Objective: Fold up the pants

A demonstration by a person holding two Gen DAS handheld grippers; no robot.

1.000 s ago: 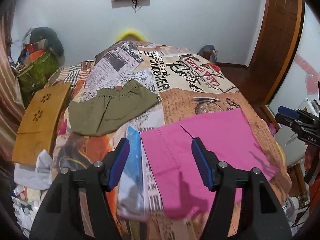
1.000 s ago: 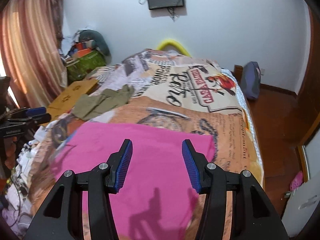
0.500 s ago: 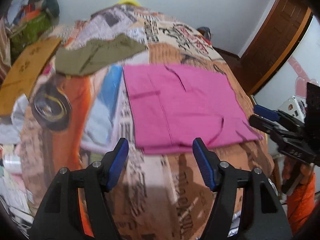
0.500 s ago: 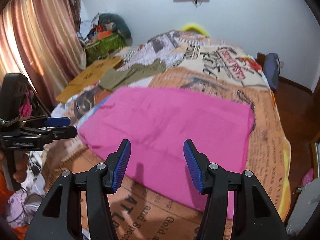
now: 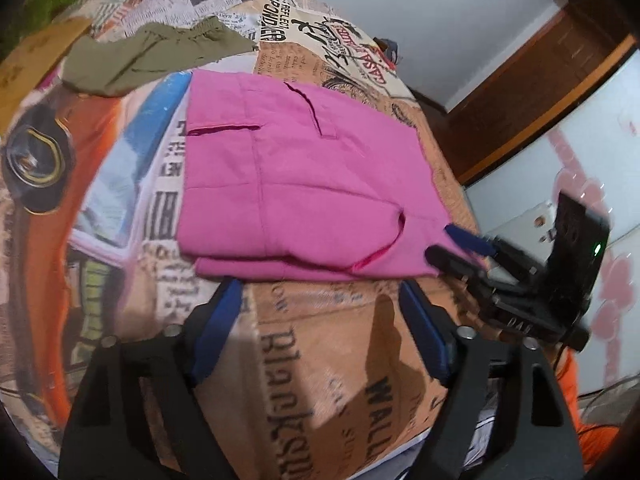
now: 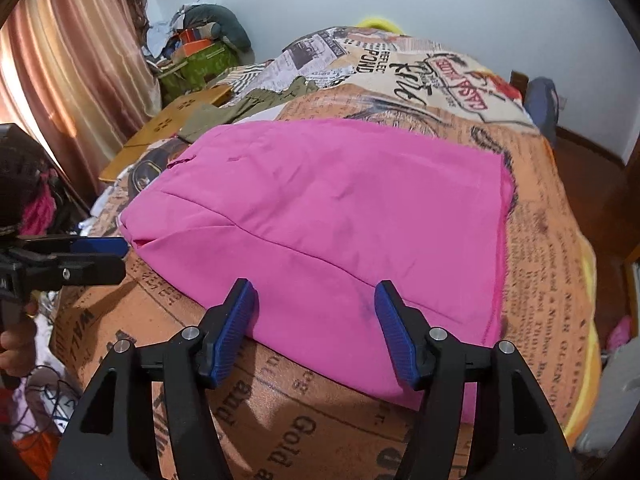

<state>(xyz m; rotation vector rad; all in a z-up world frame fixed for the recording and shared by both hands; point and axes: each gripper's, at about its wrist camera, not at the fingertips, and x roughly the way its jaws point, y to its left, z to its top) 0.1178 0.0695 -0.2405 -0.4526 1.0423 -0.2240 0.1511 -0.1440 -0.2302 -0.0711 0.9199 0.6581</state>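
Note:
Pink pants (image 5: 304, 176) lie flat and folded on the printed bedspread; they also show in the right wrist view (image 6: 340, 220). My left gripper (image 5: 320, 292) is open and empty, hovering just short of the pants' near edge. My right gripper (image 6: 316, 292) is open and empty, its fingertips over the pants' near edge. In the left wrist view the right gripper (image 5: 464, 248) shows at the pants' right corner. In the right wrist view the left gripper (image 6: 100, 256) shows at the pants' left corner.
Olive green pants (image 5: 152, 56) lie farther back on the bed (image 5: 340, 360). A wooden board (image 6: 168, 124) sits at the bed's left side, with piled clutter (image 6: 200, 52) by the curtain. A wooden door (image 5: 532, 80) stands on the right.
Both grippers have pulled back toward the near edge of the bed and dropped lower. The pants now lie ahead of both grippers, which stayed open.

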